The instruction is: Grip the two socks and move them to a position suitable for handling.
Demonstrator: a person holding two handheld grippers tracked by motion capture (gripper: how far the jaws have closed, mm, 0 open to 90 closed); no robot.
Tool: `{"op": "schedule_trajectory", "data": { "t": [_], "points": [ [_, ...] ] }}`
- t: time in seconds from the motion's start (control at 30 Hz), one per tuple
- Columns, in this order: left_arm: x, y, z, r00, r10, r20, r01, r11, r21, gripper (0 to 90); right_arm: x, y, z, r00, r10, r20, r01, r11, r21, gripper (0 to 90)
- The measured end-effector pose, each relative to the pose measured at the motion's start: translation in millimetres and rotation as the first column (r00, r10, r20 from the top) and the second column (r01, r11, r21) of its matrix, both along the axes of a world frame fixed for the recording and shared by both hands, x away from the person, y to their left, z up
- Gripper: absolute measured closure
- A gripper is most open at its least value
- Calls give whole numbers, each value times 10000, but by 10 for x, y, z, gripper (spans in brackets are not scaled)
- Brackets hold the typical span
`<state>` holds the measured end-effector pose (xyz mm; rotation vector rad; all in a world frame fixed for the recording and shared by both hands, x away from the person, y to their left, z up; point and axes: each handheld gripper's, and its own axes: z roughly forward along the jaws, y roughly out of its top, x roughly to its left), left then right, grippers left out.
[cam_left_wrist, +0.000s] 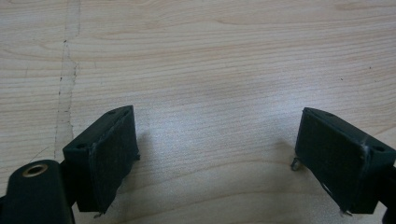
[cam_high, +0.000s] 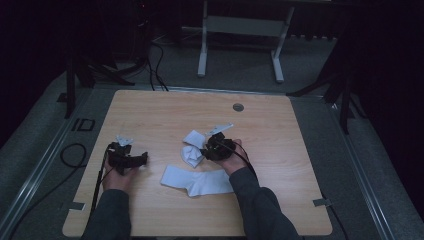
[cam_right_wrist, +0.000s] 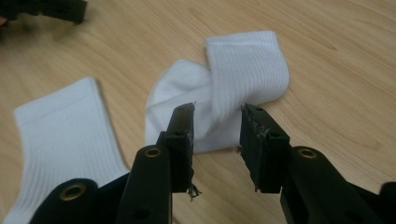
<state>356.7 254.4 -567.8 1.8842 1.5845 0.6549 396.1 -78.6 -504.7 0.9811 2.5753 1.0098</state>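
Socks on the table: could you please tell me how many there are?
2: a crumpled sock at the right gripper, and a flat sock near the table front edge. Neither is gripped.

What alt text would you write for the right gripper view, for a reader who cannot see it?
The right tongs, two black jaws slightly parted, straddle the edge of a crumpled white ribbed cotton sock on the light wooden table. A second white ribbed sock, lying flat, is at the view's left.
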Motion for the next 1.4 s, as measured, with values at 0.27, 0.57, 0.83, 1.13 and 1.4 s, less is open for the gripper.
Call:
{"op": "schedule_trajectory", "data": {
  "t": [0.27,0.57,0.83,1.13,1.4],
  "points": [
    [-1,1,1,10000,-7,-19,8,10000,6,130,123,107,-94,9982,-251,-550,250,9997,-17,623],
    [-1,0,1,10000,-5,-18,5,10000,3,130,161,97,-92,9987,-292,-426,271,9984,-497,884],
    [-1,2,1,10000,-16,-15,16,10000,19,130,161,-180,150,9986,-493,202,500,9982,-345,885],
    [0,0,0,10000,3,2,-3,10000,1,130,171,-474,468,9929,-626,1014,695,9954,-661,885],
    [0,0,1,10000,-1,-8,1,10000,-1,130,174,-589,774,9812,-702,1799,865,9926,-848,886]
  ]
}}
